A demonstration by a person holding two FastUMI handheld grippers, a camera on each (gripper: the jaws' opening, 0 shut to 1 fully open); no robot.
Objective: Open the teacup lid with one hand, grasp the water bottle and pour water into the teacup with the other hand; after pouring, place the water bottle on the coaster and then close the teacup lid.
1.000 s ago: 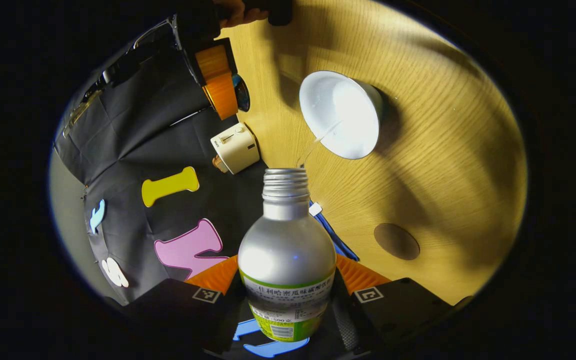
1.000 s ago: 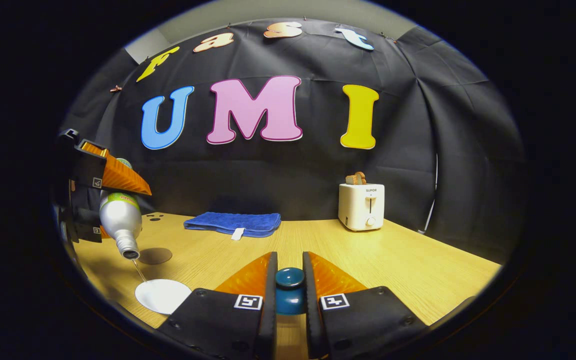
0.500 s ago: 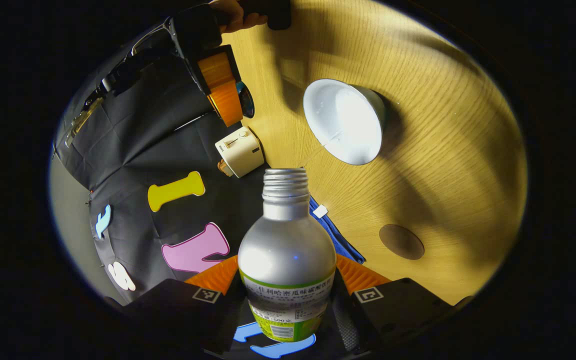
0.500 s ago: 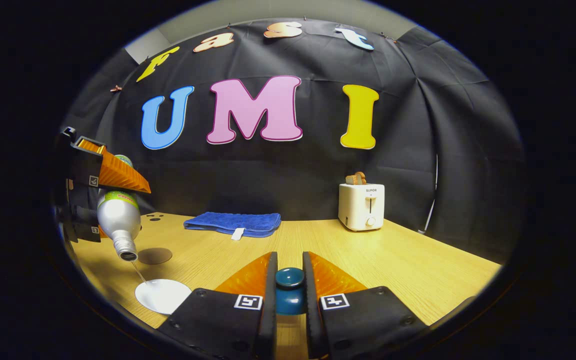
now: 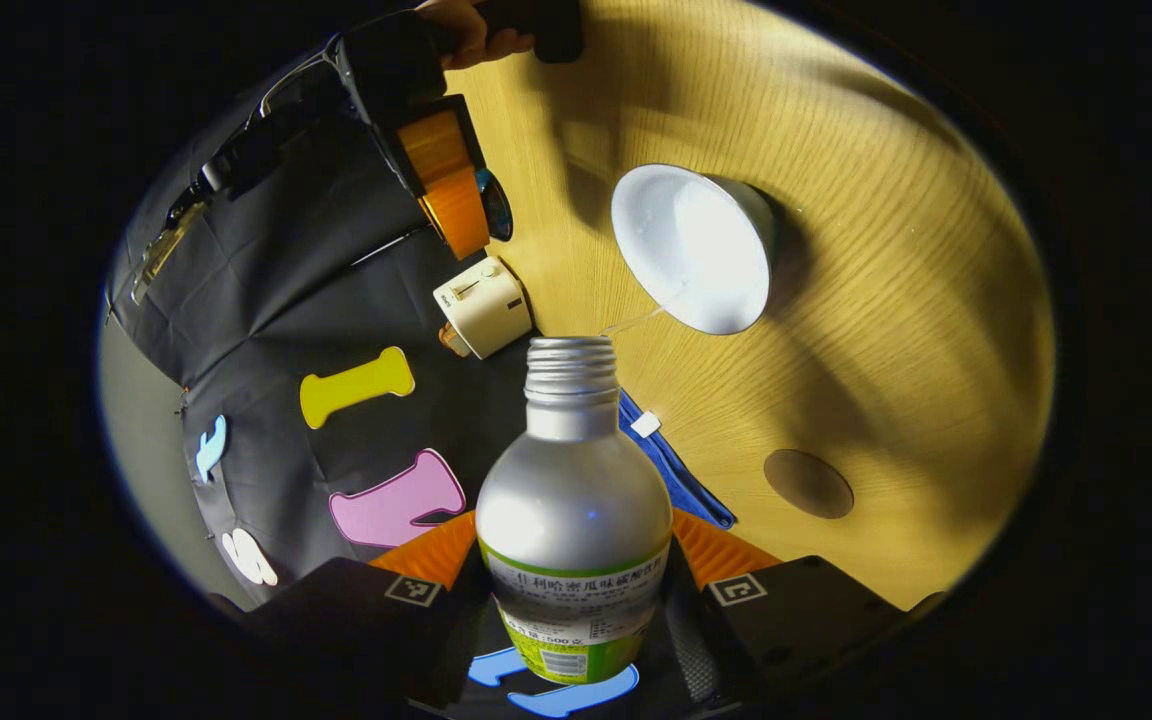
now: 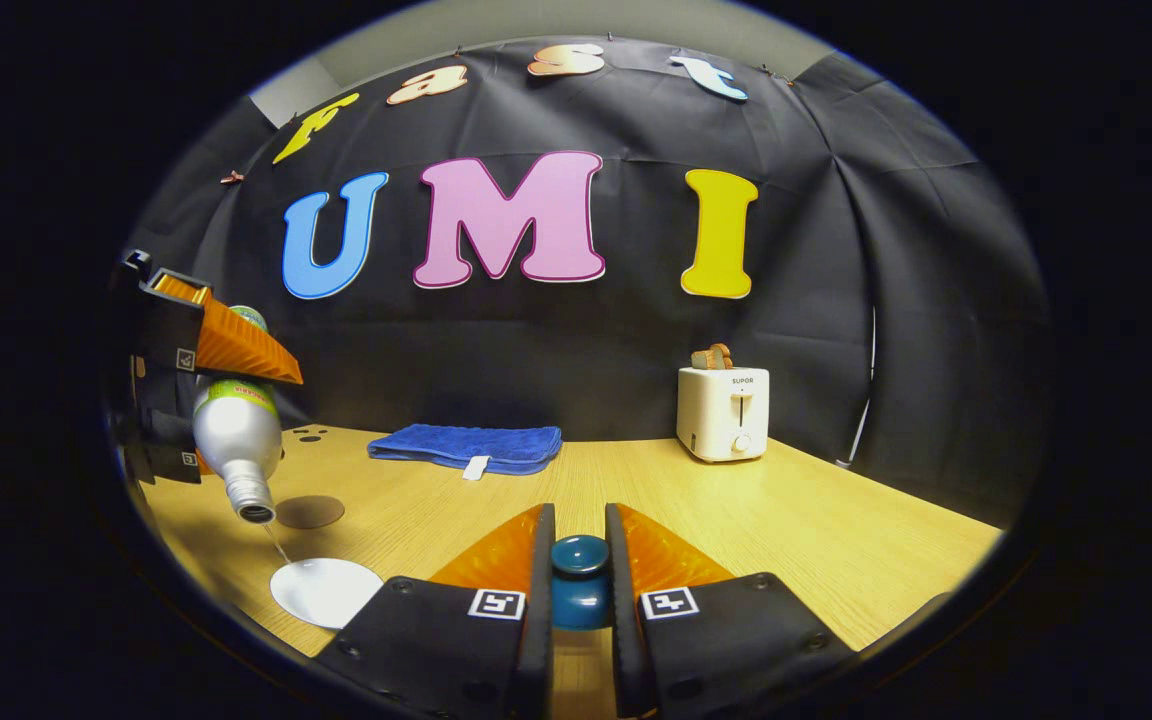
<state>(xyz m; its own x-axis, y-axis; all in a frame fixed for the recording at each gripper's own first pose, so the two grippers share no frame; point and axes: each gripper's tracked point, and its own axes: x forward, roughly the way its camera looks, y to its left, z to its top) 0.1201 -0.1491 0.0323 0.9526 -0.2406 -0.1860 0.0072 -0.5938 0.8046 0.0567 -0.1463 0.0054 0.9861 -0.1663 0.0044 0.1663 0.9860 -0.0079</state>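
Pouring is in hand: at the left of the right gripper view the left gripper (image 6: 198,385) pinches the water bottle (image 6: 234,438) between its orange fingers, tilted mouth-down over the white teacup (image 6: 325,590), a thin stream of water running from the threaded neck into the open cup; the bottle is silver with a green label and no cap; just behind the cup the round brown coaster (image 6: 308,512) lies bare on the wooden bench (image 6: 836,530), a folded blue cloth (image 6: 466,445) farther back and a white toaster (image 6: 723,412) to the right; at centre the right gripper (image 6: 579,575) holds the dark blue teacup lid (image 6: 579,555) by its knob, fingers pressed against it, clear of the cup; the next move, by this reading, calls for righting the bottle without dribbling, setting it squarely on the coaster close by, then lowering the lid onto the cup's rim.
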